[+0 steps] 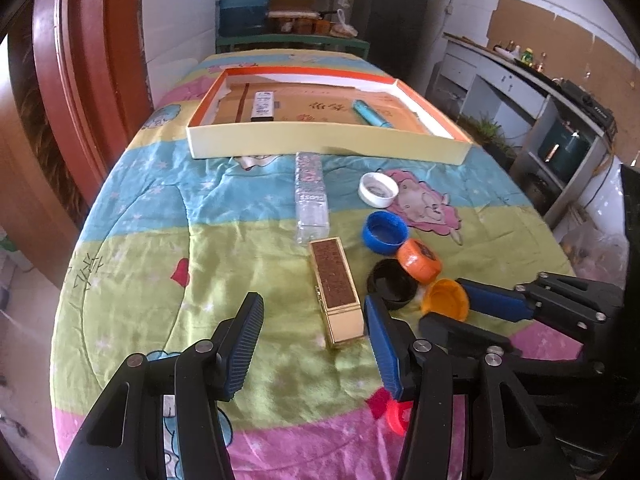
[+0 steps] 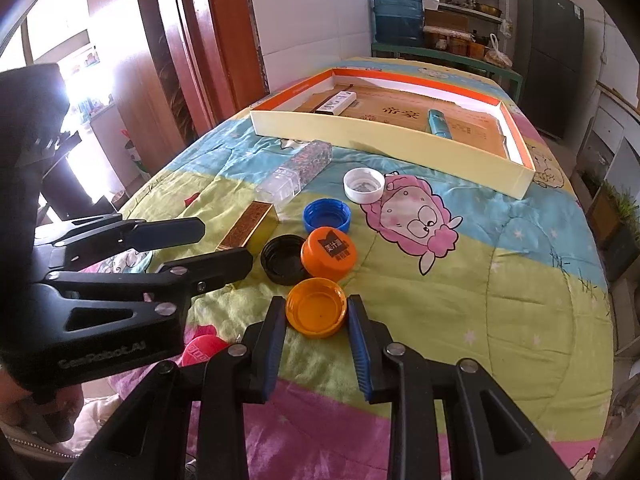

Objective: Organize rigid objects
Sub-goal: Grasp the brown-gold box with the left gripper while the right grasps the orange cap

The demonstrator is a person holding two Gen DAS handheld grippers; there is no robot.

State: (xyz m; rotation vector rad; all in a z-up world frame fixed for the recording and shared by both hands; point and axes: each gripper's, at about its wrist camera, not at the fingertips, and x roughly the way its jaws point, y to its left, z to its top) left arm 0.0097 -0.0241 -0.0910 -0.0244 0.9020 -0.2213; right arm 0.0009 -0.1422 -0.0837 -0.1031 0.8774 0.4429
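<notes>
The right gripper (image 2: 316,316) points steeply down, its pads closed against the orange cap (image 2: 317,307); the left gripper (image 1: 314,340), just left of that cap, hangs with jaws apart, gripping nothing

White tiled wall (image 2: 312,12) at back; reddish-brown wooden door frame (image 1: 76,64) on the left w/ strong daylight coming in beside it, washing out that side; big blue water jug (image 1: 244,0) past the table's far-left corner, next to a green shelf unit (image 1: 304,4) stacked w/ pots, pans & jars; tall dark fridge (image 1: 396,4) behind the far-right corner; along the right wall a pale counter (image 1: 516,76) w/ small bottles on top, brown cardboard sheets (image 1: 560,36) fixed to the wall above it; some green plants (image 1: 486,130) low beside the counter; table under a bright cartoon-print quilt (image 1: 168,216).
</notes>
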